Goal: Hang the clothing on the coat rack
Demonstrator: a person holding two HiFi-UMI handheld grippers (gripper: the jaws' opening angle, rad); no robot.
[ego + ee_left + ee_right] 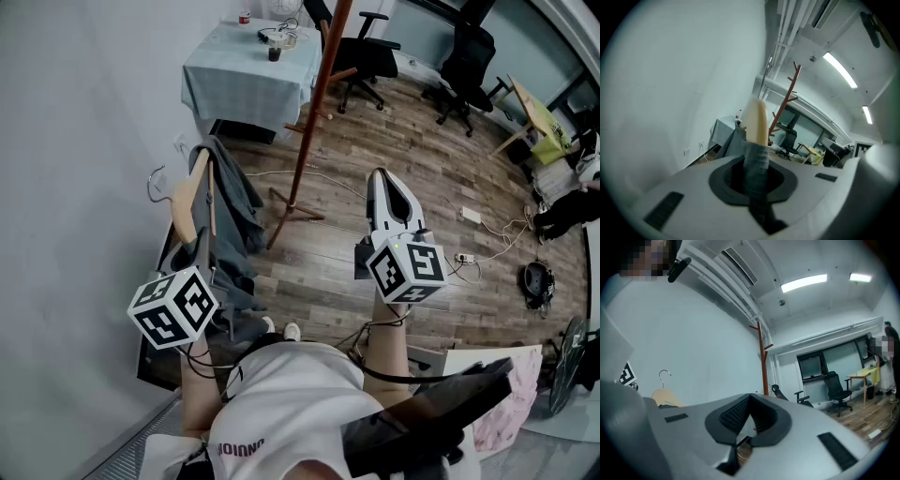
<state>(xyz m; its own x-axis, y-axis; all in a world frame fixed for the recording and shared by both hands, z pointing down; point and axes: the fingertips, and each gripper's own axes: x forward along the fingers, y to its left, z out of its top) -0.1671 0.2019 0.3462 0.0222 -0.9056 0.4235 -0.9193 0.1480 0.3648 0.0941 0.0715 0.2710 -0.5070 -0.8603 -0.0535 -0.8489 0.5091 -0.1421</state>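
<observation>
The coat rack [314,103] stood in front of me on the wood floor, well apart from both claws, with its short pegs branching off the pole. The clothing [239,202], a grey garment, hung on a wooden hanger [192,197] at my left, near the wall and not yet on the rack. I judged the step to be the carrying of it to a peg. To do this well, I should lift the hanger high enough that its wire hook [155,183] passes over a peg, then lower it slowly until the peg takes the weight, and only then let go. The cloth should stay free of the rack's feet.

My left claw [754,180] was closed on one end of the hanger, with grey cloth pinched around the wood between the jaws. My right claw [378,176] was closed too, with nothing between its jaws, and it pointed towards the rack; I think it could steady the garment.

The long axis of the hanger ran away from me, out of my left jaws and up towards the rack, not across my body. In the right gripper view the hook stood upward above the wood. The garment hung down from it.
</observation>
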